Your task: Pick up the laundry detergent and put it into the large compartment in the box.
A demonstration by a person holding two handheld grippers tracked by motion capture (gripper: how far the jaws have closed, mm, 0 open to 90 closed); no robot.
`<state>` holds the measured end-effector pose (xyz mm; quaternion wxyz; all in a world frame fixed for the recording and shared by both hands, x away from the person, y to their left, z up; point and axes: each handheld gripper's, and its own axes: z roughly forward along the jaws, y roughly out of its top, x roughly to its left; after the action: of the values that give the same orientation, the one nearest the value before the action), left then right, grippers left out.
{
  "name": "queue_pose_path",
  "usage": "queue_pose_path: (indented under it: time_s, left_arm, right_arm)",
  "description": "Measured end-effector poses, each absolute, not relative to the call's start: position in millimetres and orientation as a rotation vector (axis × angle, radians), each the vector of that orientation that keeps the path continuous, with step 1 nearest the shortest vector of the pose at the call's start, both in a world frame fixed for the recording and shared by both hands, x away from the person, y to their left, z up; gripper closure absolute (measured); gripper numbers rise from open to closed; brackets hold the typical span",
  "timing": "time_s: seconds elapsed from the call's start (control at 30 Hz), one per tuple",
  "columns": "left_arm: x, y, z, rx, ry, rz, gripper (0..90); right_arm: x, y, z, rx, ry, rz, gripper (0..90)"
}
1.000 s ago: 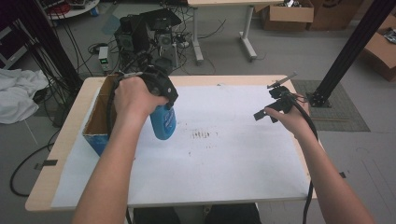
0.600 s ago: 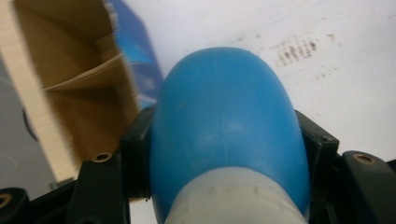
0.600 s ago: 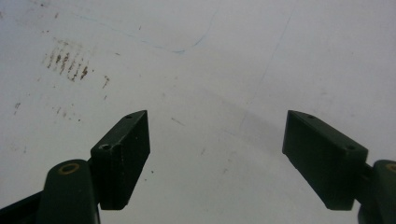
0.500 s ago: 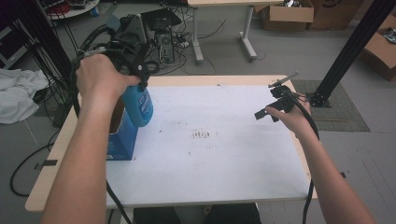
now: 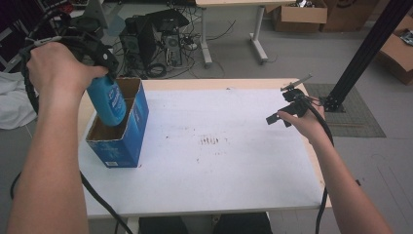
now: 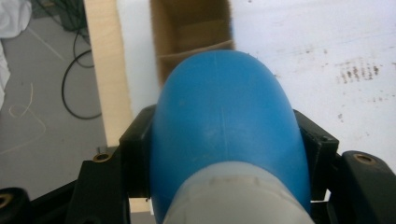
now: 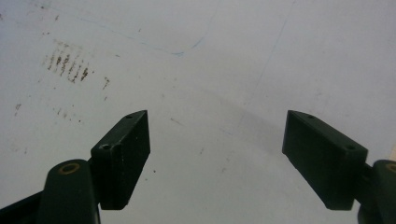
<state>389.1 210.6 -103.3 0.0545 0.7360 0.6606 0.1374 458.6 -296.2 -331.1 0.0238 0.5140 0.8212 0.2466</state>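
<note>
The left gripper (image 5: 100, 73) pinches a blue bottle (image 5: 107, 103) — in the left gripper view its two black jaws press against the bottle's (image 6: 224, 126) rounded sides, with the pale cap end nearest the camera. From the high view the bottle hangs tilted over the open top of a blue box (image 5: 119, 127), its lower end dipping just below the rim at the far left part of the opening; whether it touches the cardboard inside cannot be told. The box stands upright on the left part of the table (image 5: 219, 161), near the left edge, and its brown inside shows past the bottle in the left gripper view (image 6: 191, 32). The left hand (image 5: 56, 68) wraps the gripper's body from above, and a black cable trails from it down past the near edge. The table carries a white sheet with a patch of small dark marks (image 5: 210, 141) near its middle, well apart from the box. At the far right the right gripper (image 5: 287, 105) is held low over the table's right edge in the right hand (image 5: 304, 122) — its jaws stand spread wide with nothing between them, only the white sheet (image 7: 219, 70) and the same dark marks (image 7: 67, 60) beyond them. The two grippers are well apart, at opposite sides of the table.
</note>
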Motion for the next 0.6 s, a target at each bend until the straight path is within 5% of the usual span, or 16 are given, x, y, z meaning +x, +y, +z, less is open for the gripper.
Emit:
queue_pose_path:
  time_s: [0.6]
  left_arm:
    - [401.2, 226.7, -147.6, 2.255, 2.056, 0.367, 38.1]
  right_arm:
    - [459.1, -295.2, -333.2, 1.594, 2.546, 0.748, 23.6]
